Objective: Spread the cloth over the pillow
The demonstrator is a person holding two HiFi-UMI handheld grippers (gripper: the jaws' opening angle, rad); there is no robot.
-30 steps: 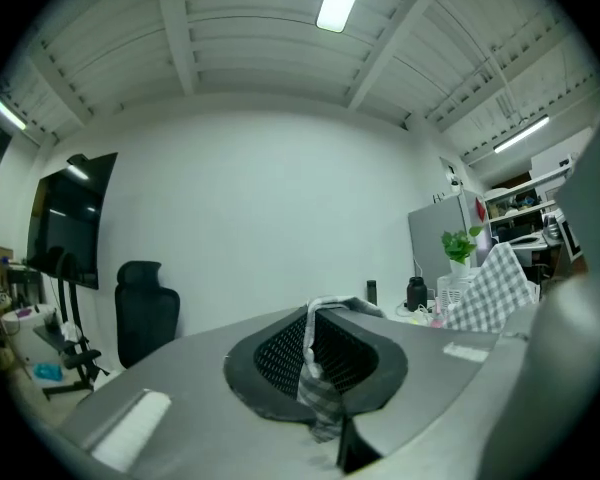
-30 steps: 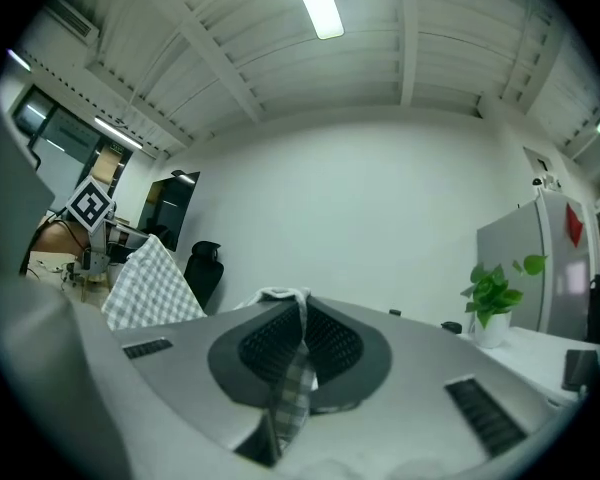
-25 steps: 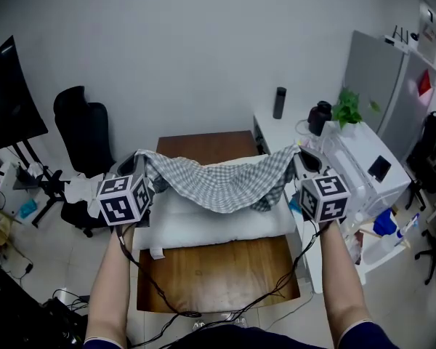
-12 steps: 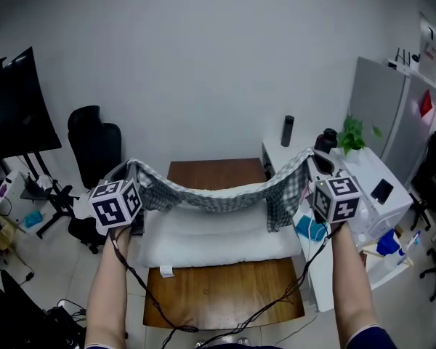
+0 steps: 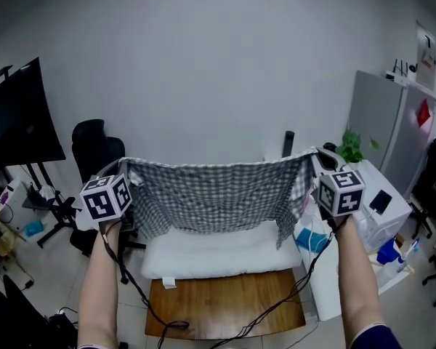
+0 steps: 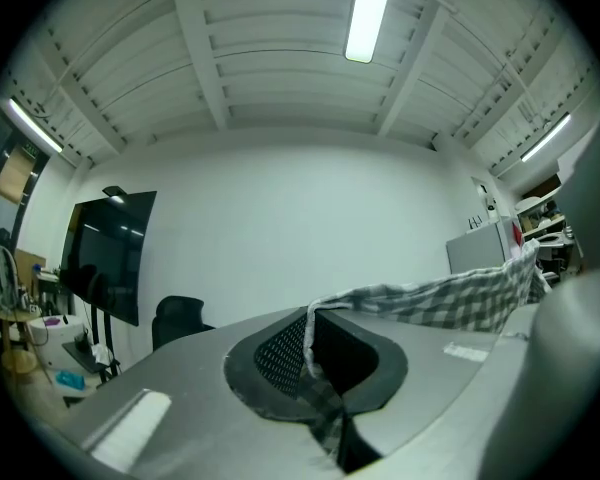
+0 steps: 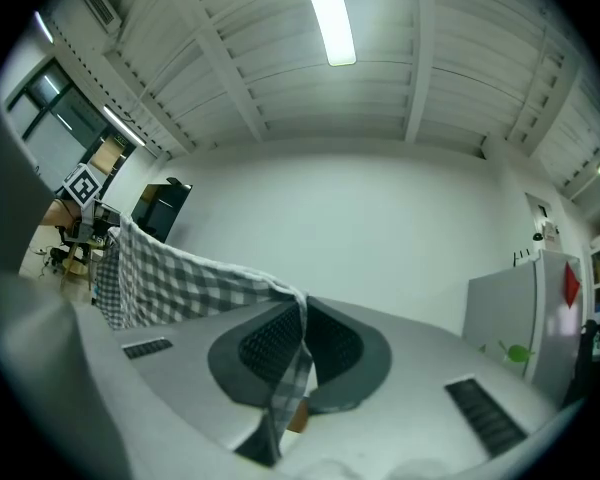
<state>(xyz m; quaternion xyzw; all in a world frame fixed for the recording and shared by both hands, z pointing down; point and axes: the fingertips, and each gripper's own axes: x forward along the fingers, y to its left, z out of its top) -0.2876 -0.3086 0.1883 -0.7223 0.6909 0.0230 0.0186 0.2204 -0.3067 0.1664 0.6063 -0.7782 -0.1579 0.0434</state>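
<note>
lift step: left gripper [image 6: 308,353] and right gripper [image 7: 300,353] each pinch 1 top corner of the checked cloth [image 5: 218,195], stretched above the pillow [image 5: 218,257] at its 6 o'clock. next: lower it evenly.

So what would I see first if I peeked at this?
The big grey-and-white checked cloth, stretched out like a curtain in mid-air. The left gripper and right gripper each pinch a top corner. Just below it, a white pillow lies on a brown wooden table.
</note>
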